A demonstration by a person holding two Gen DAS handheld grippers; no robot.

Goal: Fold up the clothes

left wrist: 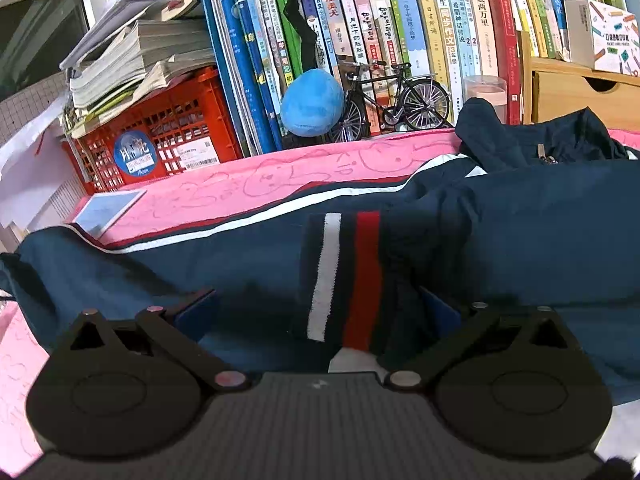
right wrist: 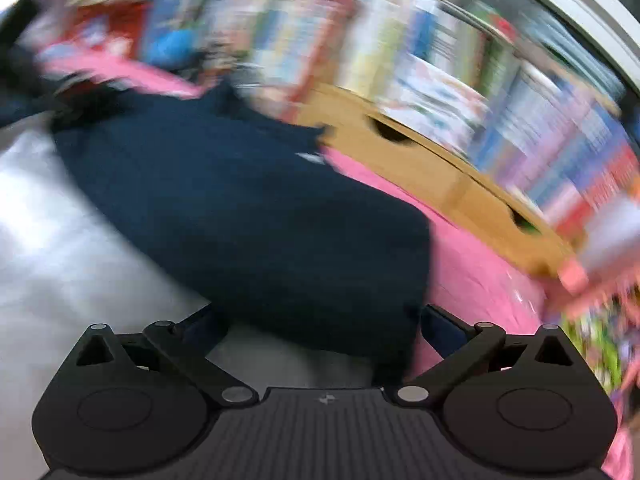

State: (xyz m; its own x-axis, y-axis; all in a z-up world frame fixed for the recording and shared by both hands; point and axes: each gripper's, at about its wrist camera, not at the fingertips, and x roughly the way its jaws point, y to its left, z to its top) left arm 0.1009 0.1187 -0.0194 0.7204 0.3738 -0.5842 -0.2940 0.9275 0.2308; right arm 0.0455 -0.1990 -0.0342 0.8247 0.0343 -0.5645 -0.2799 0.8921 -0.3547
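A navy jacket (left wrist: 520, 232) with white and red stripes lies spread on a pink cloth (left wrist: 248, 184). Its striped cuff (left wrist: 344, 276) is folded over the body and sits between the wide-apart fingers of my left gripper (left wrist: 320, 314), which is open just above the fabric. The right wrist view is badly motion-blurred. There a navy part of the jacket (right wrist: 248, 208) reaches between the spread fingers of my right gripper (right wrist: 320, 322), which is open. White lining or fabric (right wrist: 60, 260) shows at its left.
Behind the pink cloth stand a row of books (left wrist: 400, 24), a red crate (left wrist: 160, 132) with stacked papers, a blue plush ball (left wrist: 312, 104), a model bicycle (left wrist: 394, 100) and a wooden drawer unit (left wrist: 584, 96). A tablet (left wrist: 106, 210) lies at the cloth's left edge.
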